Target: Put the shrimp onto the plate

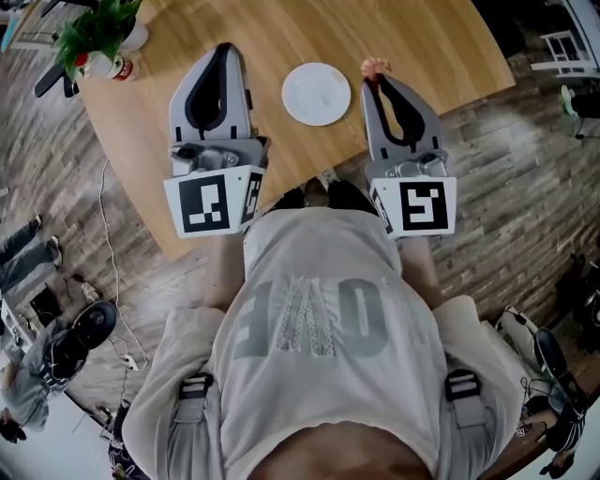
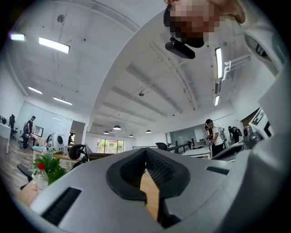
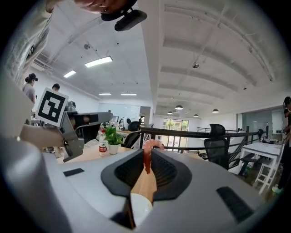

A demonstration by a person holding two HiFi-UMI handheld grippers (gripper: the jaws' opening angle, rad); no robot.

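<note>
The right gripper (image 1: 378,80) pinches the shrimp (image 1: 374,66) in its fingers just right of the plate (image 1: 317,94) on the desk (image 1: 281,33), outside its rim, nearer than the left gripper (image 1: 223,49), whose fingers are closed on nothing, at the plate's left.

Potted plant (image 1: 94,28) sat upper left on the wooden table (image 1: 450,56), red-labelled bottle (image 1: 116,67) just beside it. Plank floor (image 1: 506,216) at right, black office chair (image 3: 217,136) beyond.

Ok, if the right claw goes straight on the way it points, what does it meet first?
Likely nothing: the right claw, shut on the shrimp, points over the table; the plate lies to its left. Depth unclear.
</note>
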